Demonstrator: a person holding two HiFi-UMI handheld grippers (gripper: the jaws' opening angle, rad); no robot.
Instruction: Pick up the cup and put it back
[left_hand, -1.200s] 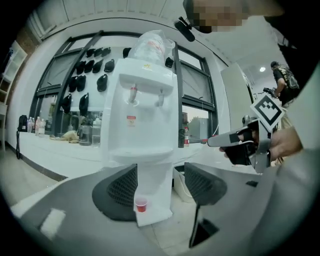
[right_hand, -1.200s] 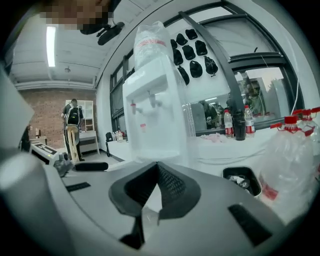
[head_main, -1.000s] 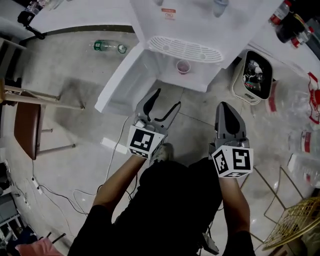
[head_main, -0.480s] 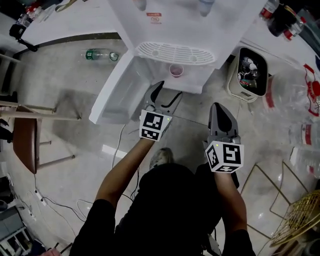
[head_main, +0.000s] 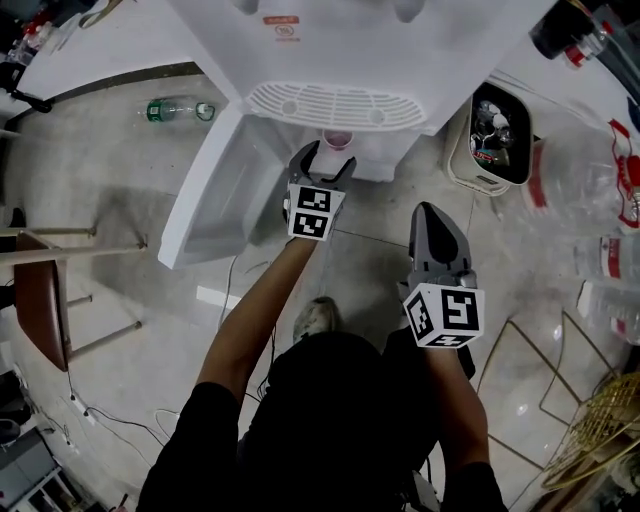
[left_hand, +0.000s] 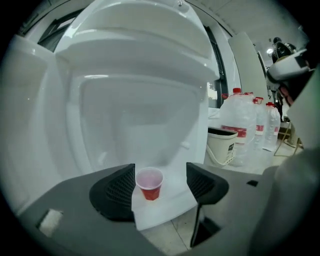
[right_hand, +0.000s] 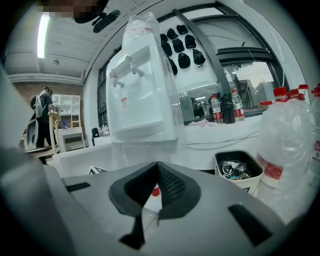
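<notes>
A small red cup (left_hand: 150, 184) (head_main: 338, 140) stands upright on the white shelf (left_hand: 167, 202) in the lower compartment of a white water dispenser (head_main: 340, 60). My left gripper (left_hand: 160, 173) (head_main: 330, 158) reaches into that compartment with its jaws opening. The cup sits between the pads (left_hand: 119, 192), close to the left one, and neither presses on it. My right gripper (head_main: 434, 215) (right_hand: 157, 169) hangs back over the floor, shut and empty. A sliver of the cup (right_hand: 156, 191) shows behind its jaws.
The dispenser's white door (head_main: 215, 190) stands open to the left. A cream bin (head_main: 497, 135) with rubbish sits to the right, with water jugs (left_hand: 239, 125) beyond it. A green bottle (head_main: 178, 108) lies on the floor, a chair (head_main: 40, 290) is far left, and a gold wire rack (head_main: 600, 430) is lower right.
My left gripper has moved forward into the dispenser's lower compartment until the cup is between its jaws. The right gripper has kept its place beside the body.
</notes>
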